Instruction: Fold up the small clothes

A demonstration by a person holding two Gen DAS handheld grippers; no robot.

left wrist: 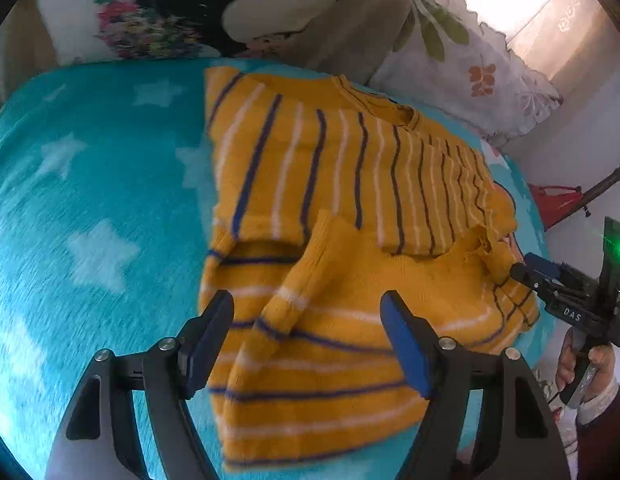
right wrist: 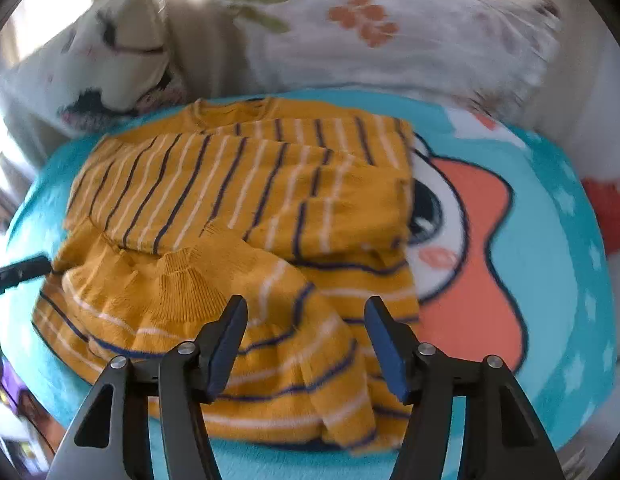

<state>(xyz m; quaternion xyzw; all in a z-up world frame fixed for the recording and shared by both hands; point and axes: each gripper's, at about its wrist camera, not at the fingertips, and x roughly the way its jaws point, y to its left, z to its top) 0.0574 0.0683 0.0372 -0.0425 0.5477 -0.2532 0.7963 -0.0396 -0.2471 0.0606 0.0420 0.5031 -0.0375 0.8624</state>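
Lying half-folded on turquoise star-print blanket point(left wrist: 89, 184): mustard knit sweater with navy and white stripes point(left wrist: 330, 208). Left gripper point(left wrist: 307, 344) and right gripper point(right wrist: 305, 340) both wide open, holding nothing.

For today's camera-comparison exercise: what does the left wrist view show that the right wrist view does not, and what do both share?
Only the left wrist view shows the person's hand holding the right claw, and white stars on the bare blanket. Only the right wrist view shows the cartoon eye and coral shape printed on the blanket. Both show the yellow striped sweater partly folded on the turquoise blanket, a floral pillow behind, and an open claw in the foreground.
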